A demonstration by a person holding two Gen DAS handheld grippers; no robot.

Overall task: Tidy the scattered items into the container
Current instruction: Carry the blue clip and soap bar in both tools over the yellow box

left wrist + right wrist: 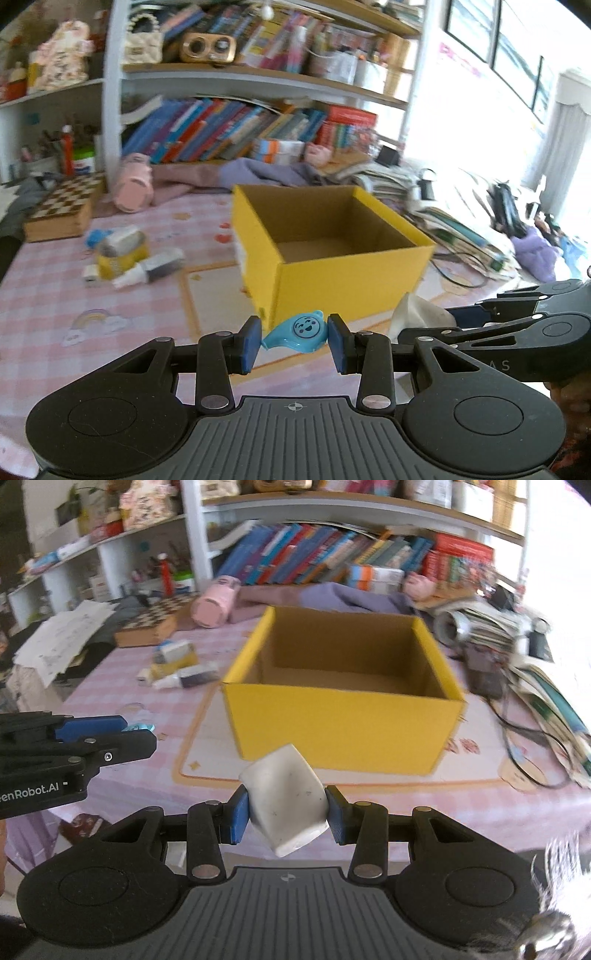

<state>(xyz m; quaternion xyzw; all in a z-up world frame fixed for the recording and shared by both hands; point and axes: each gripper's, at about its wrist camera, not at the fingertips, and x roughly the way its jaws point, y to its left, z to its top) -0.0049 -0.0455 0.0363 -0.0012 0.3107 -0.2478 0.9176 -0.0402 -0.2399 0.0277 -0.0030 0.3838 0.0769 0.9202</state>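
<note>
Sitting open-topped on the pink checked table (44, 295), the yellow box (343, 723) is the landmark, with a small heap of scattered items (129, 258) lying well off to its left. Just in front of the box, the right hand-held gripper (284, 816) pinches a white squashed block (288, 797), and beside it the left hand-held gripper (295, 341) pinches a small blue smiley-face toy (299, 330).

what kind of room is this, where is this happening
Most likely a lived-in study or bedroom at home: crowded bookshelves behind, a table with a pink checked cloth, a folded chess set, and stacks of papers beside the yellow box.
</note>
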